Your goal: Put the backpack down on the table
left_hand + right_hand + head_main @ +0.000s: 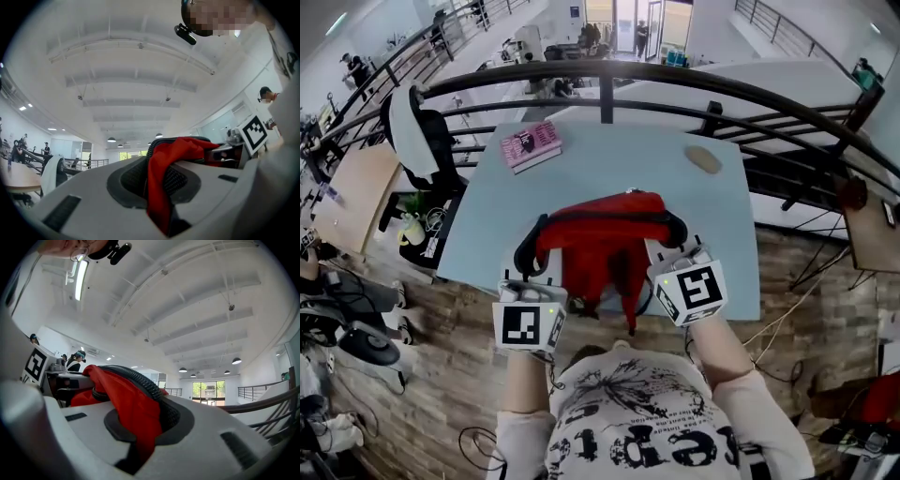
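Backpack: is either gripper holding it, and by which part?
Both hold the backpack: the left gripper pinches red fabric at its left black strap, the right gripper red fabric at the right strap.

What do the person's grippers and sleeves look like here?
The left gripper and the right gripper are white plastic. Each carries a cube with black square markers and a small green light. Their jaws have dark textured pads. The person wears a white short-sleeved T-shirt with black print.

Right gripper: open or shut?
Shut on the backpack: the right gripper pinches red fabric between its jaws in the right gripper view.
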A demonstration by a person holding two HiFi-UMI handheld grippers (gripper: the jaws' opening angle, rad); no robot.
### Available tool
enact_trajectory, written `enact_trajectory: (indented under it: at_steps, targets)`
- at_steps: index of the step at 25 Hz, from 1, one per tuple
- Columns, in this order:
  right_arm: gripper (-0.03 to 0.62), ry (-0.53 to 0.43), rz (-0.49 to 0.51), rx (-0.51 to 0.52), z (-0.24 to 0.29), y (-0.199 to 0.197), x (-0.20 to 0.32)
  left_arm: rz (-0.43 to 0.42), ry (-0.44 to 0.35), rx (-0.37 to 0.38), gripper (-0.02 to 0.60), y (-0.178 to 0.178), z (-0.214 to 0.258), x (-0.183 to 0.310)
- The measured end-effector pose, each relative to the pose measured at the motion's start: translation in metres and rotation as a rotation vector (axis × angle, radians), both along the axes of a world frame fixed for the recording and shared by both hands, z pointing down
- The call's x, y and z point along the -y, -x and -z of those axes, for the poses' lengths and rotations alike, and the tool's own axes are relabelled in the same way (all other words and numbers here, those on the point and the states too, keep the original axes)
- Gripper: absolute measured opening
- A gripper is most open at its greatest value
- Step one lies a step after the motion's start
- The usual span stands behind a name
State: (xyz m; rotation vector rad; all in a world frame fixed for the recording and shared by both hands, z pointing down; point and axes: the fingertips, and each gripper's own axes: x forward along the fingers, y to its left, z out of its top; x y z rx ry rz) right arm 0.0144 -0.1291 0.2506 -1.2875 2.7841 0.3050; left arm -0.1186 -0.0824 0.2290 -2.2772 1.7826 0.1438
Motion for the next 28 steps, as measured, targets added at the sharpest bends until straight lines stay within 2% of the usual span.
enact_trajectory:
  at_steps: [4, 11, 14, 23, 28]
  targets:
    - [0.026, 0.035, -0.03, 0.006, -0.02, 0.007, 0.071, -0.009, 0.034, 0.002, 0.06, 0.009, -0.016, 0.072]
    - [0.026, 0.073, -0.087, -0.001, -0.03, 0.018, 0.165, -0.096, 0.062, -0.009, 0.06, 0.022, -0.026, 0.176]
    - [0.026, 0.074, -0.124, 0.002, -0.026, 0.024, 0.198, -0.136, 0.081, -0.01, 0.06, 0.03, -0.023, 0.214]
    - [0.026, 0.059, -0.221, 0.006, -0.022, 0.035, 0.291, -0.252, 0.077, -0.012, 0.06, 0.044, -0.022, 0.321]
    - [0.025, 0.098, -0.249, 0.004, -0.033, 0.057, 0.337, -0.274, 0.092, -0.003, 0.06, 0.067, -0.033, 0.372]
